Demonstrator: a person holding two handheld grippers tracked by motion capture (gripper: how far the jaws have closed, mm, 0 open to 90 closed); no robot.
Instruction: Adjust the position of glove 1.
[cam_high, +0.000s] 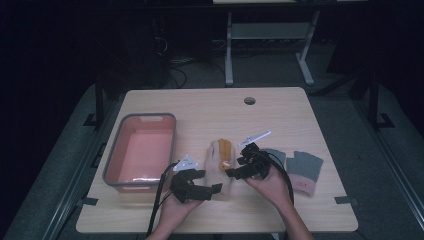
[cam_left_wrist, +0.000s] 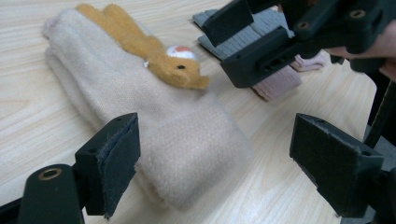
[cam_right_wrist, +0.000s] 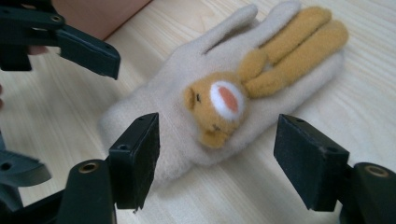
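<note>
A beige glove (cam_high: 220, 162) with an orange plush bunny (cam_right_wrist: 219, 105) sewn on it lies flat at the middle of the table. My left gripper (cam_high: 206, 181) stands open at the glove's cuff end; in the left gripper view (cam_left_wrist: 224, 163) the cuff (cam_left_wrist: 196, 154) lies between its pads. My right gripper (cam_high: 236, 167) is open too, coming in from the glove's right side. Seen in the right gripper view (cam_right_wrist: 224, 158), its jaws straddle the bunny's head and the lower palm. Neither gripper holds anything.
A grey tub with a pink inside (cam_high: 142, 150) stands at the table's left. A pair of grey gloves with pink cuffs (cam_high: 302, 170) lies to the right of the beige glove. A round cable hole (cam_high: 249, 100) sits near the far edge.
</note>
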